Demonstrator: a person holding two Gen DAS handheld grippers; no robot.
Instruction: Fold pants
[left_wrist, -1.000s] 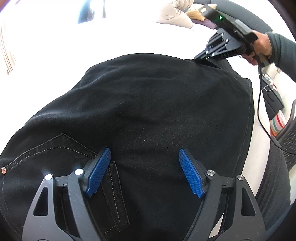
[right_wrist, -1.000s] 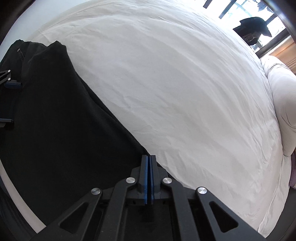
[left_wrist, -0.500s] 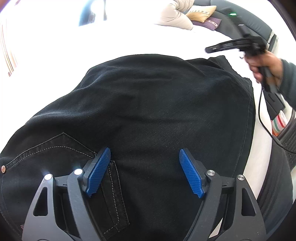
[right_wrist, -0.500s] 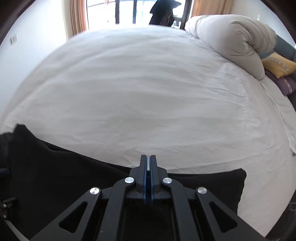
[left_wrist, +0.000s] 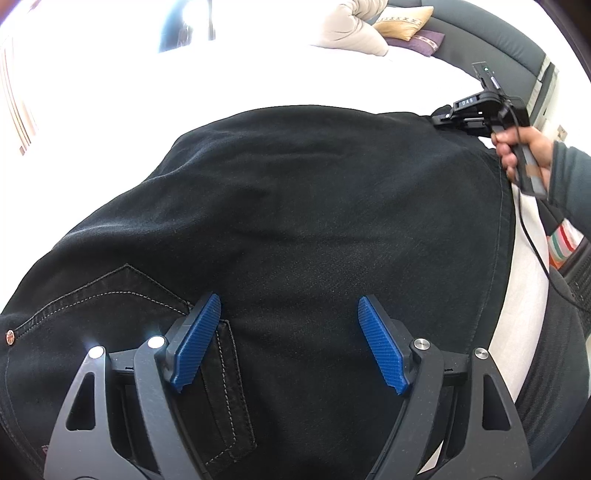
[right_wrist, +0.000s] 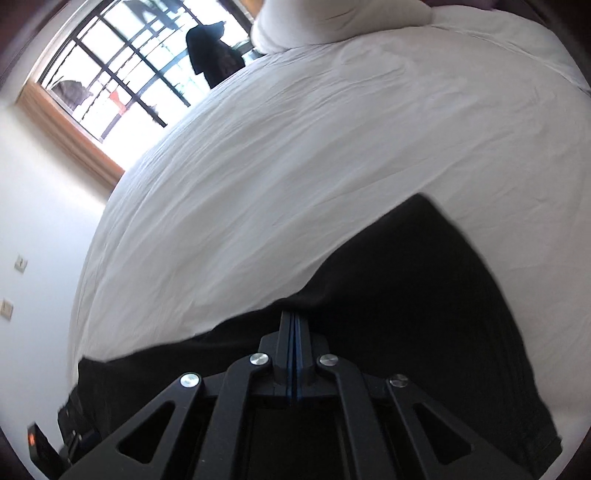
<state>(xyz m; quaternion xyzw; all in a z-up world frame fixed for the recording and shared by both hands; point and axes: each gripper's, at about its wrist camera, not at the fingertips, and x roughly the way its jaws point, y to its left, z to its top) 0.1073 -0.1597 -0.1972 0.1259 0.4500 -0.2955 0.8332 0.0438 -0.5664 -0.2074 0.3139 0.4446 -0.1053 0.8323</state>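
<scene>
Black pants (left_wrist: 295, 229) lie folded on a white bed, a stitched back pocket (left_wrist: 122, 299) showing at the lower left. My left gripper (left_wrist: 290, 343) is open, its blue pads spread just above the fabric near the pocket, holding nothing. My right gripper (right_wrist: 294, 328) is shut, its blue pads pressed together over the far edge of the pants (right_wrist: 406, 302); no fabric shows between the pads. In the left wrist view the right gripper (left_wrist: 443, 120) sits at the pants' far right corner, held by a hand.
The white bed sheet (right_wrist: 295, 166) spreads beyond the pants. A rolled duvet (left_wrist: 351, 26) and cushions (left_wrist: 406, 22) lie at the headboard. A window (right_wrist: 122, 74) stands beyond the bed. A cable (left_wrist: 535, 251) hangs from the right gripper near the bed's edge.
My right gripper has swung round at the far right corner of the pants, staying shut; its view rotated toward the window. My left gripper stayed still and open.
</scene>
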